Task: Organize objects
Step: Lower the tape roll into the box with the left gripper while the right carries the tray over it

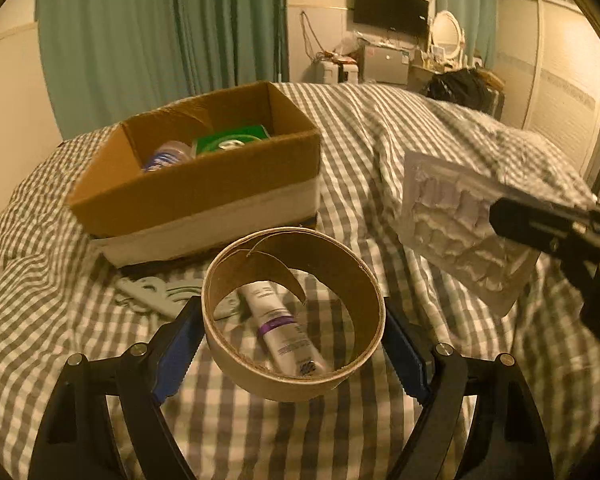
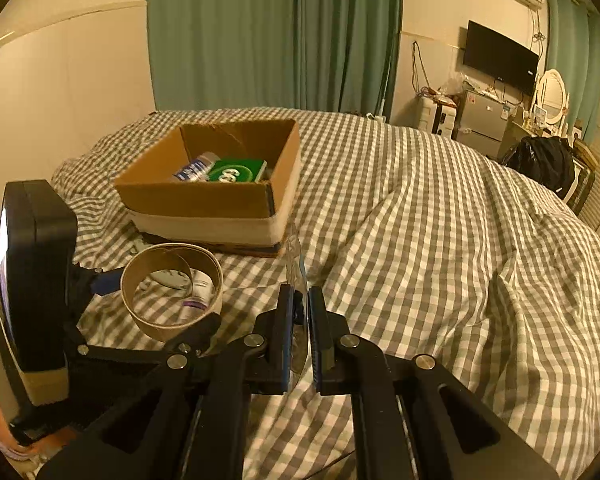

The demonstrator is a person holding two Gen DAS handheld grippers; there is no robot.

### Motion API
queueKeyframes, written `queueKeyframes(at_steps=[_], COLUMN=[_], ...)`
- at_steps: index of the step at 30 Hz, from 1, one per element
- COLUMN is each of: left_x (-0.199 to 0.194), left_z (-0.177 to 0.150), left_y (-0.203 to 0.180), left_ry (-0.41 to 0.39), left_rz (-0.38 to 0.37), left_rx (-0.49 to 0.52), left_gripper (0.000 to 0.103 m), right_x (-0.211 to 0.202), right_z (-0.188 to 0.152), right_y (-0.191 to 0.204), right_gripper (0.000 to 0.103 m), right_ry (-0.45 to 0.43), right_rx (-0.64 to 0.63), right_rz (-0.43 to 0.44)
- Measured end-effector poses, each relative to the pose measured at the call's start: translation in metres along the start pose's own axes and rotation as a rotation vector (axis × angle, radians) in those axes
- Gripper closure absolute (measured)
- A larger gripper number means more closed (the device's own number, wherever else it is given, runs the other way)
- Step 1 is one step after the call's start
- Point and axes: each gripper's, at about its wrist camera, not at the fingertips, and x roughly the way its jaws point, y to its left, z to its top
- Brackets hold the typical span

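My left gripper (image 1: 290, 316) is shut on a brown cardboard tape ring (image 1: 292, 384), its blue pads pressing the ring's two sides; the ring hangs just above the bed. Through the ring I see a white tube with a purple band (image 1: 278, 328) lying on the cover. My right gripper (image 2: 301, 294) is shut on a clear plastic blister pack (image 2: 296, 256), seen edge-on here and from its face in the left wrist view (image 1: 452, 232). Behind stands an open cardboard box (image 1: 196, 196) holding a green box (image 1: 232, 142) and a small bottle (image 1: 168, 156).
Everything rests on a bed with a grey-and-white checked cover (image 2: 420, 220). A pale green flat ornament (image 1: 148, 296) lies in front of the box. Green curtains (image 2: 276, 32) hang behind the bed. A black bag (image 2: 544, 160), a small fridge and a wall screen stand far right.
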Motion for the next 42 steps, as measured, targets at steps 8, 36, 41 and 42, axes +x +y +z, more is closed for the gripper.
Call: queueKeyframes(at_steps=[8,36,41,42], left_x=[-0.045,-0.023,0.019,0.027], left_z=[0.01,0.127,0.134,0.134], left_y=[0.026,0.121,0.128,0.131], left_ry=[-0.058,-0.203,-0.164,-0.156], left_rz=[0.019,0.08,0.086,0.089], left_rx=[-0.049,-0.133,-0.127,-0.129], left_gripper=[0.017,0.017,0.017,0.017], right_x=[-0.042,0.033,0.088,0.101], right_z=[0.016,0.16,0.17,0.171], right_y=[0.018,0.039,0.041,0.04], right_gripper=[0.096,0.096,0.096,0.096], right_ry=[-0.076,-0.155,-0.095,-0.081], right_rx=[-0.032,-0.134,-0.133,-0.127], right_rz=[-0.008,0.062,0.051,0.052])
